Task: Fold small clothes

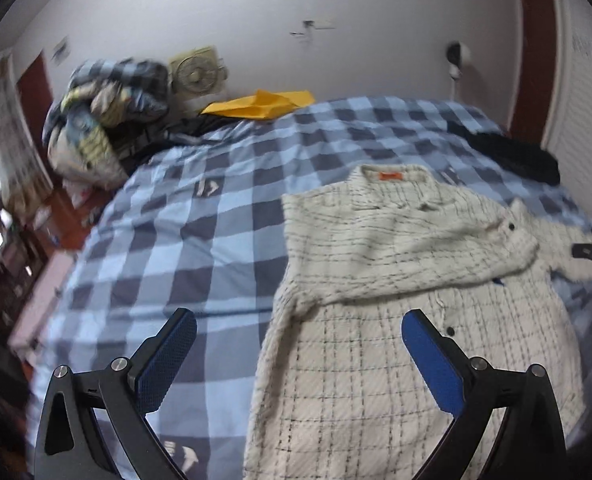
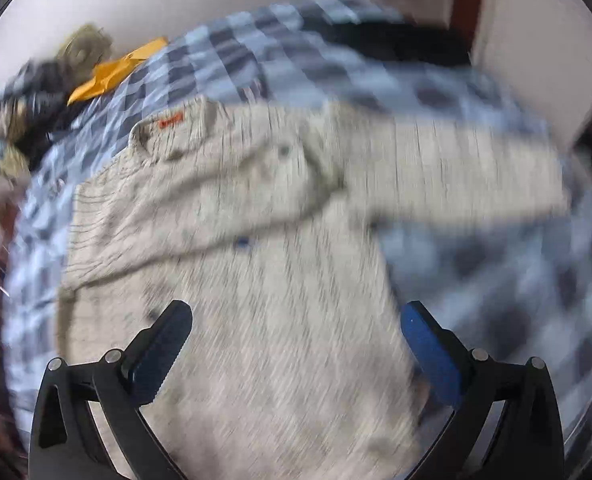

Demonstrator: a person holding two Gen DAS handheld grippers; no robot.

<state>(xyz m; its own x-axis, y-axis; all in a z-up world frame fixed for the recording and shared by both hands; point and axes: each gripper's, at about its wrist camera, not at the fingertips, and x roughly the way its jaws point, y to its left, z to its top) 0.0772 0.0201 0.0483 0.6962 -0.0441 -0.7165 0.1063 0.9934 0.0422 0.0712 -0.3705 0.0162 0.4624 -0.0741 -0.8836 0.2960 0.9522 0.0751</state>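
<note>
A cream shirt with a thin dark check (image 1: 396, 320) lies on the blue checked bedspread (image 1: 200, 216), collar with an orange label (image 1: 390, 176) at the far end. One sleeve is folded across the chest; the other sleeve (image 2: 456, 168) stretches out to the right. My left gripper (image 1: 298, 344) is open and empty above the shirt's left edge. My right gripper (image 2: 296, 340) is open and empty above the shirt's lower body (image 2: 256, 320). The right wrist view is motion-blurred.
A yellow cloth (image 1: 262, 104) and a heap of bedding (image 1: 104, 116) lie at the far left of the bed, with a fan (image 1: 196, 74) behind. Dark clothing (image 1: 516, 156) lies at the far right. The bed's left edge drops to cluttered floor.
</note>
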